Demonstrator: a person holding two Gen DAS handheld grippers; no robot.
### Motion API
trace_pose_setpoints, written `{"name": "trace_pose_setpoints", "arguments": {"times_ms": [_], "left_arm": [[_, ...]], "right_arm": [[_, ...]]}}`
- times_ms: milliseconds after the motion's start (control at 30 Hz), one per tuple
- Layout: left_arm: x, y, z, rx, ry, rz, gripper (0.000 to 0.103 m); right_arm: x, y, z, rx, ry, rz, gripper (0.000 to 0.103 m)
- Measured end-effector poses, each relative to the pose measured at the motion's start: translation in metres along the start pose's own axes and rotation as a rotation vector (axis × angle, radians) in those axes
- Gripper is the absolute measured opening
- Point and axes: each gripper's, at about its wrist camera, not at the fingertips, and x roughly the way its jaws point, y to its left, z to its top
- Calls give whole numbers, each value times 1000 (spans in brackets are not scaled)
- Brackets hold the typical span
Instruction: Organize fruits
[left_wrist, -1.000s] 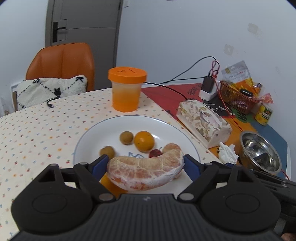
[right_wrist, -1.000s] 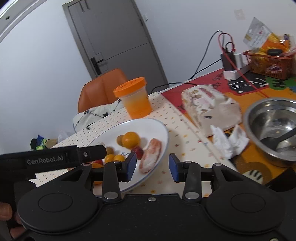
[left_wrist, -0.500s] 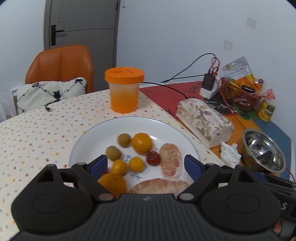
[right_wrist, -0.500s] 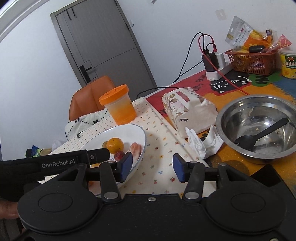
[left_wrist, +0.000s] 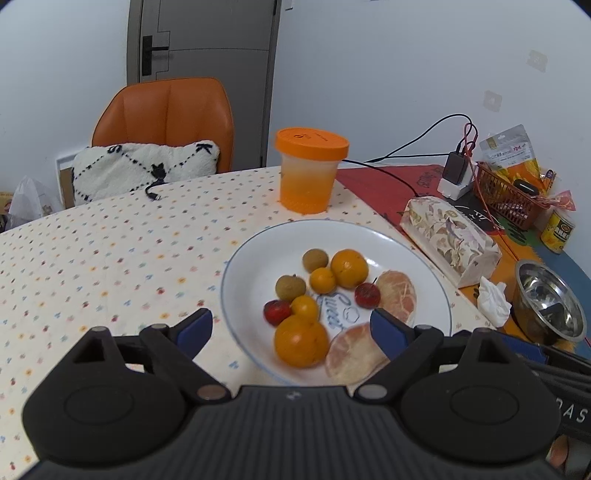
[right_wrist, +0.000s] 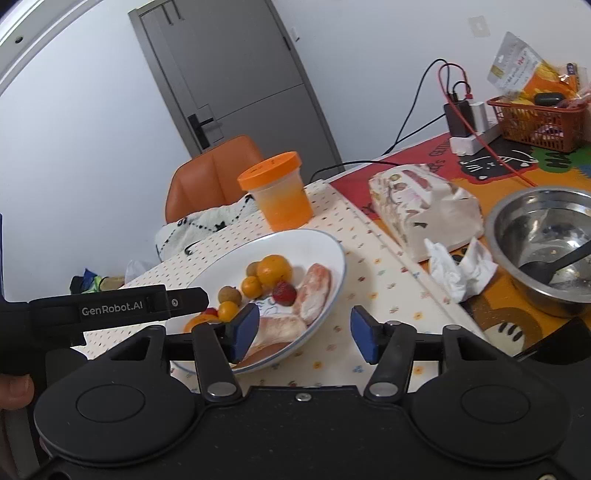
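Note:
A white plate (left_wrist: 236, 266) on the dotted tablecloth holds the fruit: a large orange (left_wrist: 301, 339), a second orange (left_wrist: 349, 267), two small kumquats (left_wrist: 322, 280), two brown longans (left_wrist: 290, 287), two small red fruits (left_wrist: 367, 295) and two peeled pomelo segments (left_wrist: 352, 352). My left gripper (left_wrist: 291, 328) hovers over the plate's near edge, its jaws opening with nothing gripped. My right gripper (right_wrist: 304, 332) hangs at the plate's (right_wrist: 325, 240) right rim, its jaws opening and empty. The left gripper's side shows at the left of the right wrist view.
Behind the plate stands an orange-lidded cup (left_wrist: 310, 173). To the right lie a tissue pack (left_wrist: 448, 236), a crumpled tissue (left_wrist: 493, 301) and a steel bowl (right_wrist: 546, 236) with a black spoon. A red basket (left_wrist: 506, 195), a can and cables sit at the back right. An orange chair (left_wrist: 166, 118) stands behind the table.
The left gripper let go of the pomelo segment, which now lies at the plate's near edge, and drew back and leftward. The right gripper's jaws have spread wider.

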Motion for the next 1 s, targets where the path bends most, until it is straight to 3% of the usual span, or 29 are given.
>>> {"name": "trace_pose_setpoints", "arguments": {"times_ms": [200,533,700,1000], "left_arm": [[-9,12,-6,-13,43,-3,94],[-45,38,-20,-38,23,76,97],[-66,52,-28,-66,18,74,98],[-106,67,-38,-93,-33,102,103]], "right_arm": [[-2,16,-2,-36,14,22,63],[-17,35,-3,-85,25,50,77],[-28,47,-4,-118,23,68,91],[-46,68,-7,-157,18,101,103]]}}
